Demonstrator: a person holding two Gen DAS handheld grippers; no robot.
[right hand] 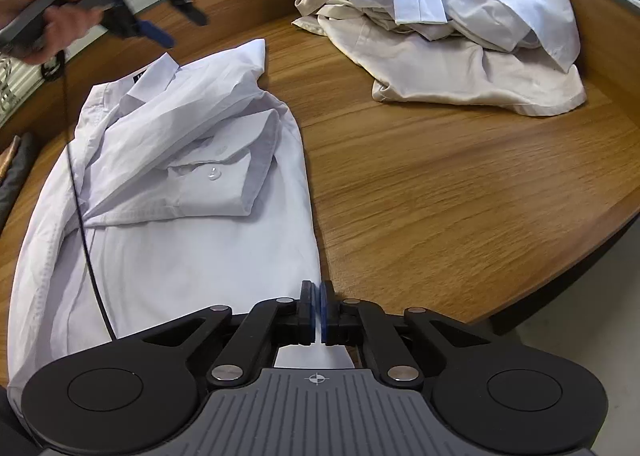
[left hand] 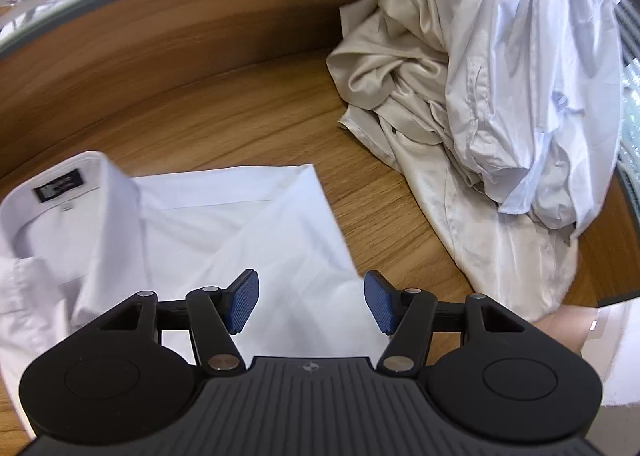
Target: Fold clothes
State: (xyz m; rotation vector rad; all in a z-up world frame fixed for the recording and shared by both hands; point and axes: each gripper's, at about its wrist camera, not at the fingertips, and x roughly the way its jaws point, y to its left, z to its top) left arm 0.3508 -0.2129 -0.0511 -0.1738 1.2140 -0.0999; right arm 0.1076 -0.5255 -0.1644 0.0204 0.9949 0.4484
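One white dress shirt (right hand: 168, 184) lies part-folded on the wooden surface (right hand: 460, 196), sleeves laid over its body; a crumpled heap of clothes (right hand: 452, 16) waits unfolded well apart. Right hand-held gripper (right hand: 317, 316) pinches the shirt's hem edge, while the left hand-held gripper (left hand: 311, 302) hovers spread wide above the shirt, so most folding looks left.

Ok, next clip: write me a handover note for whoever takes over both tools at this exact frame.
Left tool: open, empty, hovering over the white shirt.
Right tool: shut on the white shirt at its near right edge.
Shirt lies on the wooden table, sleeve folded across the body.
Done: the sleeve fold.
Left: finish folding this shirt, then take on the pile of unfolded clothes at the far side.
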